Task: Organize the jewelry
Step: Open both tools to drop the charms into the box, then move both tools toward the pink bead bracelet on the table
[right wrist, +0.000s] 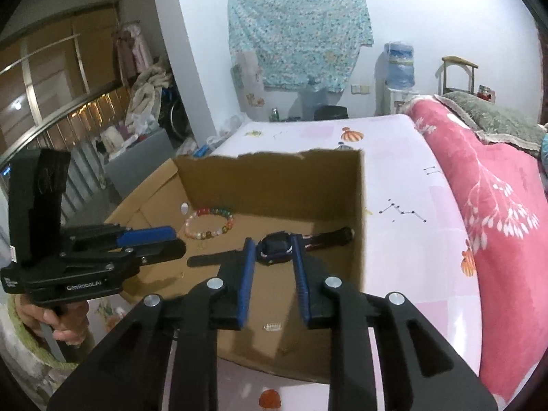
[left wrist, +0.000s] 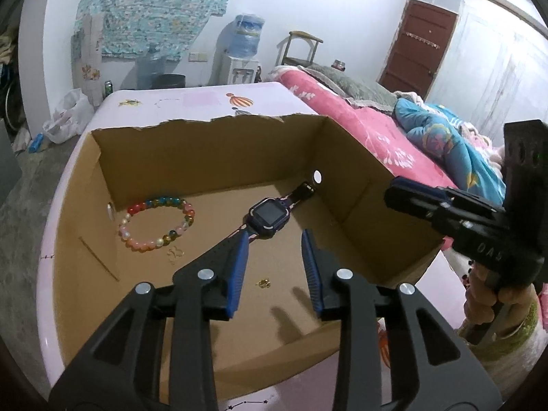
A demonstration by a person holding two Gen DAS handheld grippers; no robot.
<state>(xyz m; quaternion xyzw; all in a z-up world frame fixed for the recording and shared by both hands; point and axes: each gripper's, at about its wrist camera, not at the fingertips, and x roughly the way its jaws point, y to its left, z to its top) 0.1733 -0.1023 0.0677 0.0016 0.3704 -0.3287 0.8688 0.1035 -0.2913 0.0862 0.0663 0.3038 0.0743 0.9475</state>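
An open cardboard box (left wrist: 205,157) (right wrist: 274,181) stands on a pink table (left wrist: 191,99). On its floor lie a multicoloured bead bracelet (left wrist: 156,222) (right wrist: 210,222), a dark smartwatch (left wrist: 269,215) (right wrist: 274,248) with its strap laid out, a small gold piece (left wrist: 263,283) and a small silvery piece (right wrist: 272,326). My left gripper (left wrist: 274,236) (right wrist: 176,239) hangs open over the box, its tips just short of the watch, with nothing between its fingers. My right gripper (right wrist: 273,239) (left wrist: 388,195) is open above the watch, which shows in the gap but lies on the floor.
The box's far rim is torn and its walls stand high around the jewelry. A bed with a pink quilt (left wrist: 359,126) (right wrist: 496,188) runs along the table's right side. A hand (right wrist: 65,322) holds the left gripper's handle. A water dispenser (left wrist: 245,44) stands at the far wall.
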